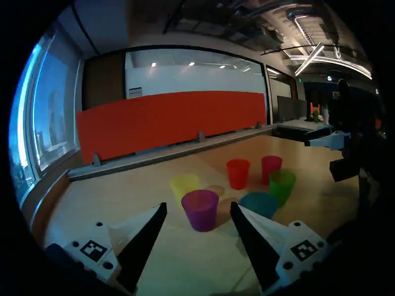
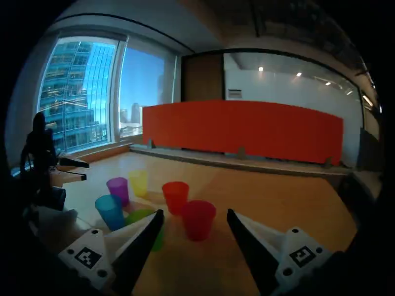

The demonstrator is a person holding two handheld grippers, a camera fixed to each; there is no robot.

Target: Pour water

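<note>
Several plastic cups cluster on the wooden table (image 1: 148,192). In the left gripper view, my left gripper (image 1: 197,207) is open, with the purple cup (image 1: 200,209) in line with the gap just beyond its tips, untouched. Around that cup stand a yellow cup (image 1: 184,185), an orange cup (image 1: 238,173), a red cup (image 1: 271,168), a green cup (image 1: 282,186) and a blue cup (image 1: 258,203). In the right gripper view, my right gripper (image 2: 194,213) is open and faces the red cup (image 2: 198,219). The orange cup (image 2: 175,197) stands behind it. Whether any cup holds water cannot be seen.
An orange divider panel (image 1: 173,121) runs along the table's far edge, with windows (image 2: 79,103) to one side. The right gripper (image 1: 326,141) hovers at the table's right, and the left gripper (image 2: 69,170) shows at far left of the right gripper view. Bare tabletop (image 2: 276,207) lies right of the cups.
</note>
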